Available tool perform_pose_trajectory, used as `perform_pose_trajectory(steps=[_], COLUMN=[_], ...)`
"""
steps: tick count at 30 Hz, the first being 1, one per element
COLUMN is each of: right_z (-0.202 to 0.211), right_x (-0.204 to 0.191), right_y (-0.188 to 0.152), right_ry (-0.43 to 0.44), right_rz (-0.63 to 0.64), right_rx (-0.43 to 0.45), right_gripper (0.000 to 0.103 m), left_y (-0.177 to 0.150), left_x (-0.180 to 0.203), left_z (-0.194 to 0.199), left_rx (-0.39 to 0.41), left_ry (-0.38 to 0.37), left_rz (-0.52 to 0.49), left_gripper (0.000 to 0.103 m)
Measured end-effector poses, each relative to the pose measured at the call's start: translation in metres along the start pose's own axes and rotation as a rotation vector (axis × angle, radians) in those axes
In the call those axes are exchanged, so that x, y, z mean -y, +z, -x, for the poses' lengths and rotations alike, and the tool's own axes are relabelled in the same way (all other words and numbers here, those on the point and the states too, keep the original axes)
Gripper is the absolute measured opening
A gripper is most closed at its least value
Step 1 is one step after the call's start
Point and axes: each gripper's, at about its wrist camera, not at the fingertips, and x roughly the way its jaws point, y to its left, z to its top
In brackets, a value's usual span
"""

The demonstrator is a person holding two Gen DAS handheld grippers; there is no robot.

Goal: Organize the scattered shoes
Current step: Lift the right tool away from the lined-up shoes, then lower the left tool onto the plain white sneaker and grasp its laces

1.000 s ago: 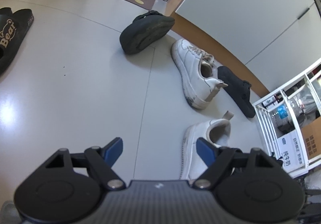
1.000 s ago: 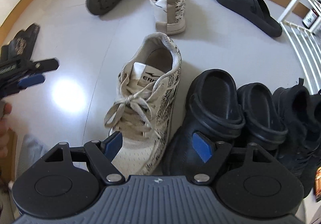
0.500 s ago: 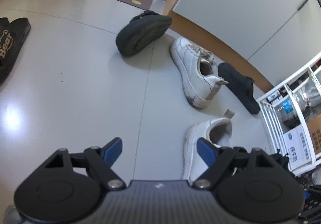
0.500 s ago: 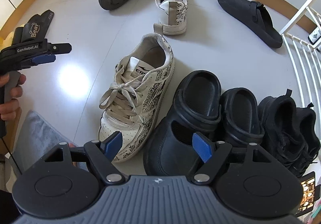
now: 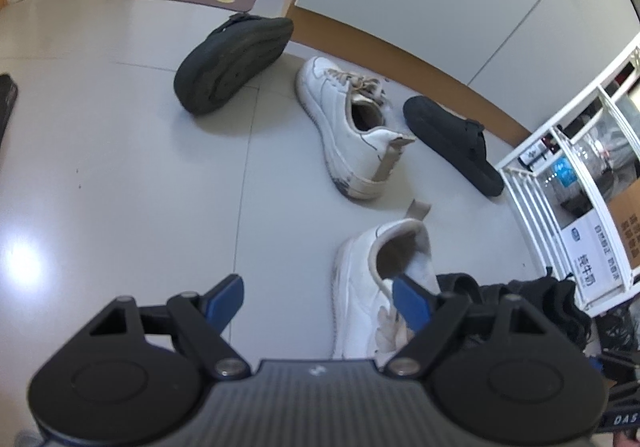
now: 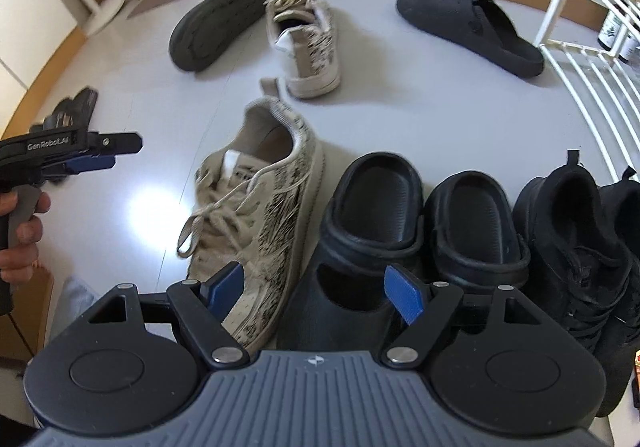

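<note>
Two grippers hang over the pale floor [image 6: 420, 119], each with its blue pads spread wide and nothing between them. The right gripper [image 6: 316, 287] hovers nearest, above a row along the near edge: a patterned sneaker [image 6: 260, 215] at the left, two black clogs [image 6: 360, 231] just right of it, then black sneakers [image 6: 576, 239] against a white wire rack [image 6: 592, 59]. The left gripper [image 5: 318, 299] is off to the left, held in a person's hand [image 6: 20, 231], clear of every shoe. Beyond the row, the matching sneaker [image 6: 308, 43] stands alone, heel toward us. Left of it a dark slipper [image 6: 220, 23] lies on its side, sole showing. Well to the right, near the rack, a second dark slipper [image 6: 472, 27] sits upright. More dark footwear [image 6: 76, 107] lies far left, too blurred to make out.
</note>
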Motion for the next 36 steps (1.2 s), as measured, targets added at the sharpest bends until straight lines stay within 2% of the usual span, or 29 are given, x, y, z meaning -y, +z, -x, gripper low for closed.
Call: perform_pose_trajectory(steps=[11, 17, 21, 30, 33, 36], right_z=[0.010, 0.017, 0.025, 0.029, 0.029, 0.028], right_x=[0.041, 0.055, 0.062, 0.066, 0.068, 0.071], right_y=[-0.003, -0.001, 0.004, 0.004, 0.002, 0.000], right_ry=[0.043, 0.066, 0.094, 0.100, 0.097, 0.093], right_rz=[-0.034, -0.059, -0.081, -0.084, -0.090, -0.096], right_rx=[0.125, 0.179, 0.202, 0.224, 0.223, 0.220], right_gripper=[0.082, 0.082, 0.082, 0.082, 0.082, 0.082], left_y=[0.060, 0.101, 0.131, 0.178, 0.181, 0.182], left_x=[0.014, 0.035, 0.048, 0.068, 0.070, 0.067], left_z=[0.002, -0.007, -0.017, -0.042, -0.057, -0.079], left_rx=[0.034, 0.017, 0.021, 0.019, 0.031, 0.008], left_ry=[0.053, 0.060, 0.056, 0.063, 0.082, 0.098], left_rz=[-0.064, -0.164, -0.136, -0.159, -0.179, -0.151], left_gripper=[0.083, 0.082, 0.079, 0.076, 0.075, 0.070])
